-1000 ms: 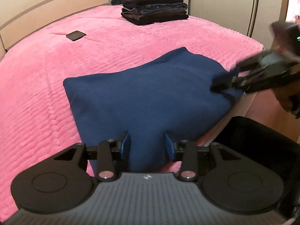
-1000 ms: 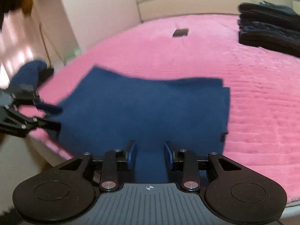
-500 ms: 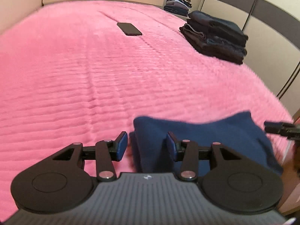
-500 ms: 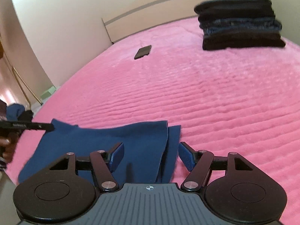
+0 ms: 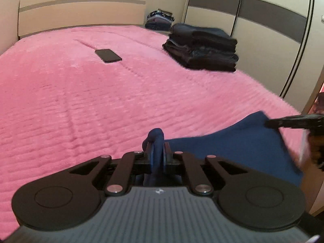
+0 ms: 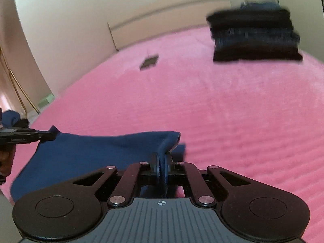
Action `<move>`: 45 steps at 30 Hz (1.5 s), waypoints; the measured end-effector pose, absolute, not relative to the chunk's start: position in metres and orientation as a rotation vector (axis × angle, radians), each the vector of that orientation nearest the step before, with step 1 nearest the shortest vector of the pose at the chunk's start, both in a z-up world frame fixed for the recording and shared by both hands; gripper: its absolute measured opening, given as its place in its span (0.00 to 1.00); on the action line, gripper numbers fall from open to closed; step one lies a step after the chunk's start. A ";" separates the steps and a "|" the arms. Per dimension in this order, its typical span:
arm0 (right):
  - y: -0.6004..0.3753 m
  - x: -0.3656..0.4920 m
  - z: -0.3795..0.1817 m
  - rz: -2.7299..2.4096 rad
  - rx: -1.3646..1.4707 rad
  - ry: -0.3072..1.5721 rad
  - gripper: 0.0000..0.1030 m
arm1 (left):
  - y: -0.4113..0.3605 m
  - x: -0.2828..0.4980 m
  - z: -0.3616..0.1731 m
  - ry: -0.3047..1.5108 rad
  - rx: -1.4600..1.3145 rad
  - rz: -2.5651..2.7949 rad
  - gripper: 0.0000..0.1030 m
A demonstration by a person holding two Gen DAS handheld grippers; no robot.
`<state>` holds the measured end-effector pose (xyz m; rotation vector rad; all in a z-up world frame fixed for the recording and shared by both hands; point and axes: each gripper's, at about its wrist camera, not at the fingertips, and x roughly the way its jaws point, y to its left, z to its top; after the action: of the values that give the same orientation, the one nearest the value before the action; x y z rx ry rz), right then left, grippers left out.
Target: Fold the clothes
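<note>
One blue garment (image 5: 239, 141), folded, near edge of the pink bed (image 5: 101, 105), both my grippers on it. My left gripper (image 5: 157, 151): jaws pinched tight on a bunched fold of the blue cloth, a loop of it poking up between the pads. My right gripper (image 6: 162, 162): same, jaws closed on a raised corner of the garment (image 6: 97, 149). Each gripper also shows side-on in the other's view: right one (image 5: 269, 123) at the garment's far corner, left one (image 6: 53, 136) at the opposite corner; both too edge-on to read there.

Count: one phone (image 5: 108, 55) flat on the bed, well apart from the garment. One stack of dark folded clothes (image 5: 202, 48) on the bed's far right side; layers blend, can't count pieces. A second, smaller pile (image 5: 160, 19) behind it, beyond the bed, mostly hidden. One headboard (image 5: 81, 12), wardrobe doors (image 5: 263, 30) on the right.

Hard to read: right wrist view is motion-blurred, the stack (image 6: 255, 34) smeared, phone (image 6: 149, 61) just a dark patch. Garment's near edge hidden under both gripper bodies. Hands cut off at the frame edges.
</note>
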<state>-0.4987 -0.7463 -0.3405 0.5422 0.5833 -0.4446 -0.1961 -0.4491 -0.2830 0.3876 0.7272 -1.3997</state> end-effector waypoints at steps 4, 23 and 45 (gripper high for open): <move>-0.756 -0.500 -0.349 -0.473 0.585 0.566 0.07 | -0.461 -0.188 -0.307 0.787 0.413 -1.363 0.08; -0.709 -0.437 -0.343 -0.369 0.447 0.678 0.52 | -0.447 -0.197 -0.279 0.759 0.415 -1.346 0.17; -0.654 -0.503 -0.327 -0.364 0.468 0.619 0.51 | -0.458 -0.215 -0.300 0.773 0.509 -1.342 0.17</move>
<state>-0.5026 -0.6542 -0.3270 0.4684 0.6190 -0.3639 -0.2149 -0.4579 -0.2995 0.5089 0.7729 -1.3418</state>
